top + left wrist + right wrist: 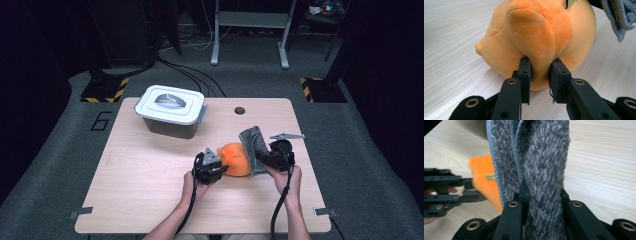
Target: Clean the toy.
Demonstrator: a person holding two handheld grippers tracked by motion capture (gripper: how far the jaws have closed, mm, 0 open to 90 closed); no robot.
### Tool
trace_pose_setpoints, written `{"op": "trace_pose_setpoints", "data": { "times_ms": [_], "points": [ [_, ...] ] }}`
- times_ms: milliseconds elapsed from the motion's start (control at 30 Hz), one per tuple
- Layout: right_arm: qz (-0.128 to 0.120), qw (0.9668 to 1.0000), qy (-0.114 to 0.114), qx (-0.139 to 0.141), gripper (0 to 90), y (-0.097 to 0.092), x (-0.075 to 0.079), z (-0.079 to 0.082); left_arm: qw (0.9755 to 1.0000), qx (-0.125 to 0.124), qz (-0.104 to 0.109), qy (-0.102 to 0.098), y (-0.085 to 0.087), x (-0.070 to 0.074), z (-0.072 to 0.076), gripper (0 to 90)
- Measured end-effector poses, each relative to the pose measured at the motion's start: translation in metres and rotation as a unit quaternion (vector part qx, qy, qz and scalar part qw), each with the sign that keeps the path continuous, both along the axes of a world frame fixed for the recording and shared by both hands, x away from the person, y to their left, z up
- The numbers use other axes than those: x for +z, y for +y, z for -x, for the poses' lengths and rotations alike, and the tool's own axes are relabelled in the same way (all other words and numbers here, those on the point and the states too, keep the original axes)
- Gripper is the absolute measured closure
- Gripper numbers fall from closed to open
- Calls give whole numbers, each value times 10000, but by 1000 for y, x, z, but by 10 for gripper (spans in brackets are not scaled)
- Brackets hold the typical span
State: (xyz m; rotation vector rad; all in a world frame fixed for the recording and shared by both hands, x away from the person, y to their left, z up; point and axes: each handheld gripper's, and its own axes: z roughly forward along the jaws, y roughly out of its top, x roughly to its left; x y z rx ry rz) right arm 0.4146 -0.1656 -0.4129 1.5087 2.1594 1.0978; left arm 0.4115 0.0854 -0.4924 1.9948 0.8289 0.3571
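Note:
An orange plush toy (236, 159) lies on the wooden table (150, 175) near its middle right. My left gripper (216, 166) is at its left side, shut on a soft bulge of the orange plush toy (536, 42); its pads (525, 75) pinch the fabric. A grey fuzzy cloth (253, 145) hangs bunched just right of the toy. My right gripper (265, 159) is shut on the grey cloth (544, 170), which runs up between its jaws. In the right gripper view the orange toy (486, 185) and the left gripper (471, 190) sit at the left.
A white lidded plastic box (172, 110) stands at the table's back left. A small round hole (239, 110) is in the tabletop near the far edge. Cables and metal stand legs (250, 35) lie on the floor beyond.

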Motion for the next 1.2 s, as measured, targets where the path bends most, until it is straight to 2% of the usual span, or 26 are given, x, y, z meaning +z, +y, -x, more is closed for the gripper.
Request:
{"op": "trace_pose_setpoints", "data": {
  "times_ms": [133, 267, 367, 533, 600, 633, 700, 733, 867, 967, 1067, 1100, 1200],
  "points": [
    [258, 9994, 146, 176, 748, 17, -12, -7, 10000, -3, -35, -39, 0, 0, 0, 720],
    [206, 9996, 158, 65, 749, 18, -16, -12, 10000, -41, 20, -84, 1, 1, -1, 695],
    [270, 9995, 177, 5, 748, 16, -16, -16, 9999, -30, 27, -134, 0, 1, 0, 640],
    [291, 9994, 187, -62, 748, 12, -17, -21, 10000, 89, 1, 11, 0, -1, -2, 483],
    [203, 9993, 252, -161, 748, 12, -16, -22, 9999, 123, -57, 28, 1, -2, -3, 435],
    [248, 9994, 219, -105, 748, 10, -17, -23, 9998, 168, -41, -35, 0, -2, -3, 412],
    [256, 9993, 218, -130, 748, 10, -17, -25, 9996, 153, -181, -149, -2, -1, -4, 391],
    [183, 9993, 266, -178, 748, 11, -17, -26, 9995, 141, -220, -195, -4, -1, -4, 384],
    [212, 9992, 265, -199, 748, 12, -17, -26, 9981, 18, -468, -394, -12, -2, -3, 444],
    [193, 9993, 249, -180, 748, 11, -17, -26, 9974, -26, -529, -486, -14, -2, -2, 559],
    [240, 9994, 203, -157, 748, 10, -17, -25, 9975, -55, -504, -490, -13, -1, -3, 676],
    [252, 9994, 186, -160, 748, 10, -17, -25, 9978, -51, -435, -492, -12, -1, -3, 705],
    [189, 9997, 90, -155, 748, 8, -14, -21, 9987, -35, -288, -416, -9, 0, -3, 750]
  ]
}}
